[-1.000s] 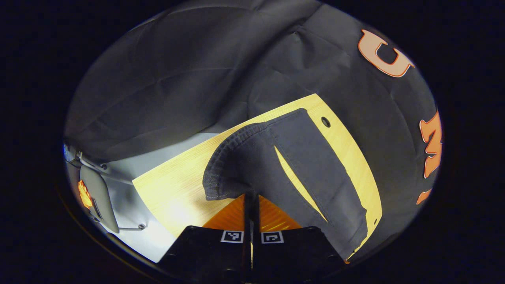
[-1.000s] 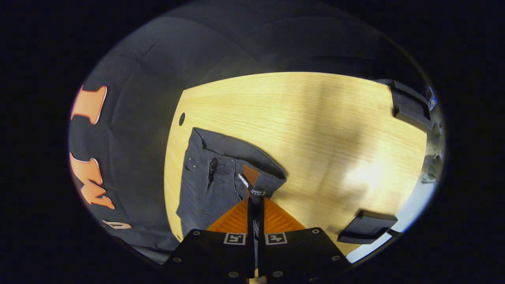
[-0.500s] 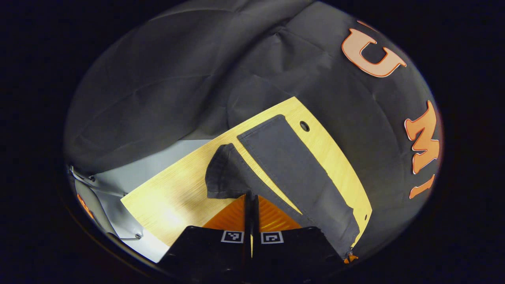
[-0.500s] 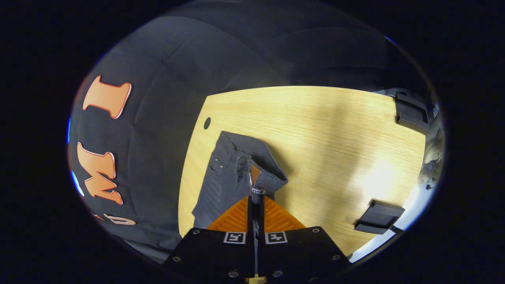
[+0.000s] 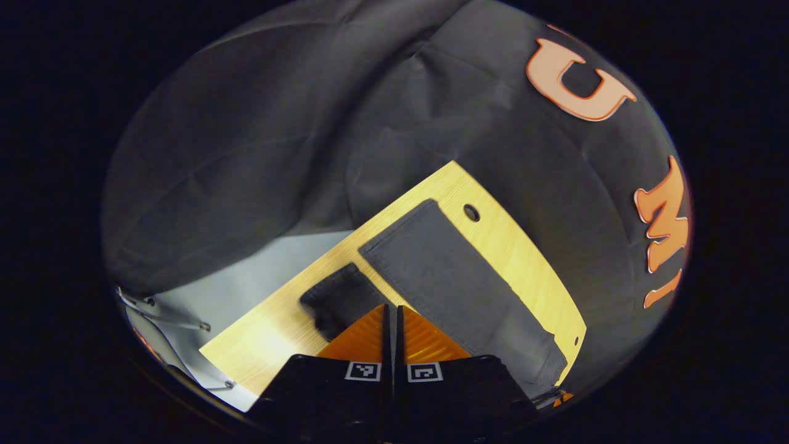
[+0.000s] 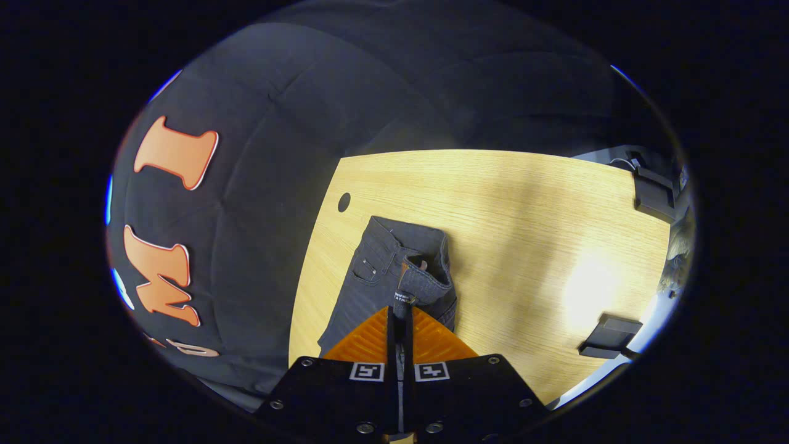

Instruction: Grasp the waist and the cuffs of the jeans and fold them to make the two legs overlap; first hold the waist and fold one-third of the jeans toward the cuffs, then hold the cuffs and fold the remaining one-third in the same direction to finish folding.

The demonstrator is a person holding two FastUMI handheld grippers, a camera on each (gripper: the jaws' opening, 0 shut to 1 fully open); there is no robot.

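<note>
jeans (image 6: 394, 271) on table (image 6: 524, 216) (grippers (image 5: 391, 308) clamped)

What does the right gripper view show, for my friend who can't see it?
The right gripper is shut on the waist of the dark jeans, lifting one side over the other. The jeans lie on a light wooden table near a small round hole, with black cloth hanging behind.
</note>
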